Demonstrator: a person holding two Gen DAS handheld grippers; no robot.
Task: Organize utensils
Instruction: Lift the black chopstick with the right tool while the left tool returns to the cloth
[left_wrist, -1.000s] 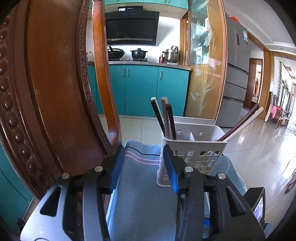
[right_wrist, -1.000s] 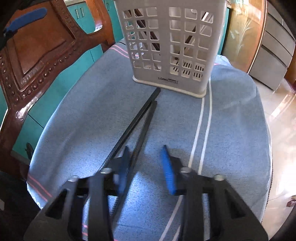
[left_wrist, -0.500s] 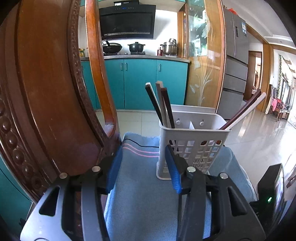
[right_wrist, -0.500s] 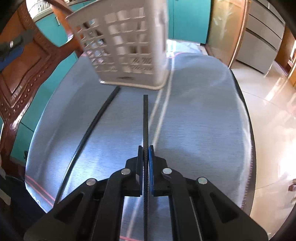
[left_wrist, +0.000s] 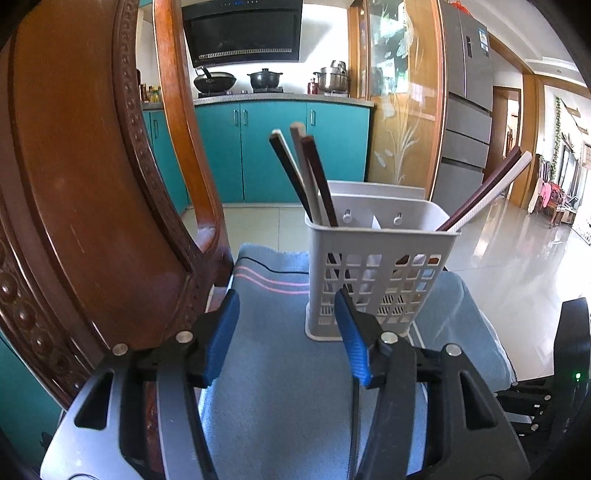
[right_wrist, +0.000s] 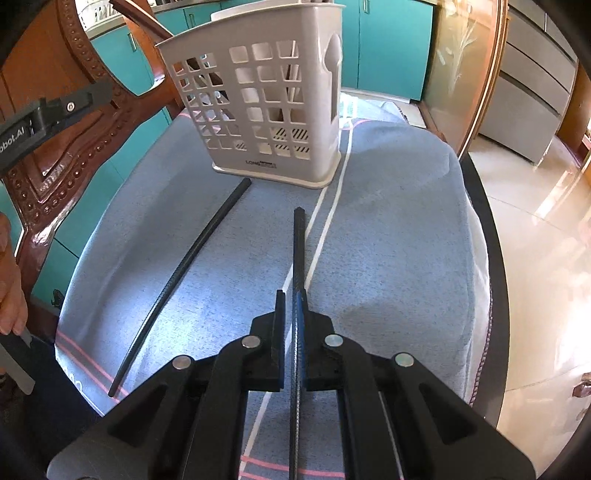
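- Right wrist view: the right claw (right_wrist: 291, 317) is clamped on a black chopstick (right_wrist: 298, 254) pointing ahead toward the white basket (right_wrist: 266, 110).
- A second chopstick (right_wrist: 184, 266) lies to its left on the blue cloth (right_wrist: 388, 240).
- Left claw (left_wrist: 288, 325): opening, nothing between its pads, basket just ahead to the right.

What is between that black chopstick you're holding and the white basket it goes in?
Nothing visible. The right tool grips the black chopstick, and only bare blue cloth lies between its tip and the white basket. The other chopstick lies off to the left.

"long…" on the basket (right_wrist: 261, 163) base; "…bbot.ai" on the left claw (right_wrist: 22, 138) body
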